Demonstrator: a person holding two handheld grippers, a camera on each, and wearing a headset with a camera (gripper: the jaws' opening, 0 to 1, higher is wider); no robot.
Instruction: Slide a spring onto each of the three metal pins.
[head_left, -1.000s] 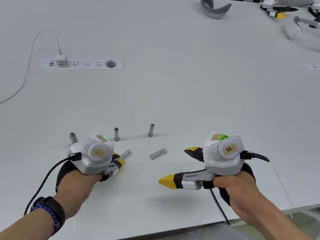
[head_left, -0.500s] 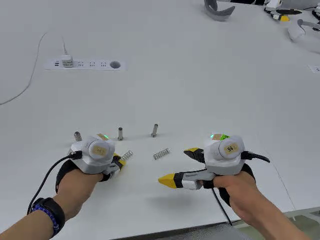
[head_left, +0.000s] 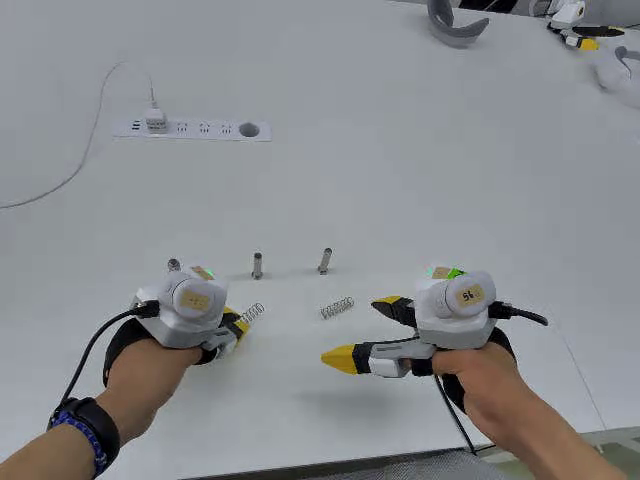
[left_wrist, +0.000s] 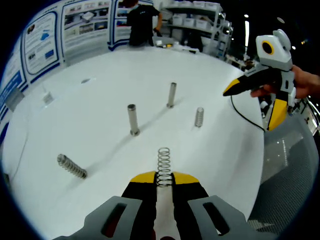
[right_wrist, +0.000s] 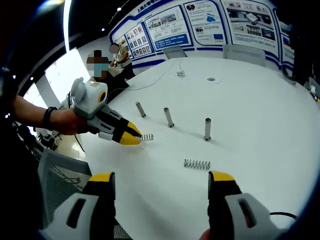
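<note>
Three metal pins stand in a row on the white table: the left pin (head_left: 174, 265) wears a spring, while the middle pin (head_left: 257, 265) and right pin (head_left: 325, 260) are bare. My left gripper (head_left: 235, 325) is shut on a spring (head_left: 252, 313) that sticks out past its yellow tips, just in front of the middle pin (left_wrist: 132, 119). The held spring (left_wrist: 163, 165) points toward the pins. A loose spring (head_left: 337, 307) lies flat in front of the right pin. My right gripper (head_left: 362, 328) stands open beside that spring (right_wrist: 197, 163), holding nothing.
A white power strip (head_left: 190, 129) with a plugged charger and its cable lies at the back left. Grey and white gear (head_left: 457, 22) sits at the far right edge. People stand or sit by poster walls beyond the table.
The head camera has shifted, so the pins sit further right in view. Both grippers stay about where they were, the left still shut on its spring, the right still open.
</note>
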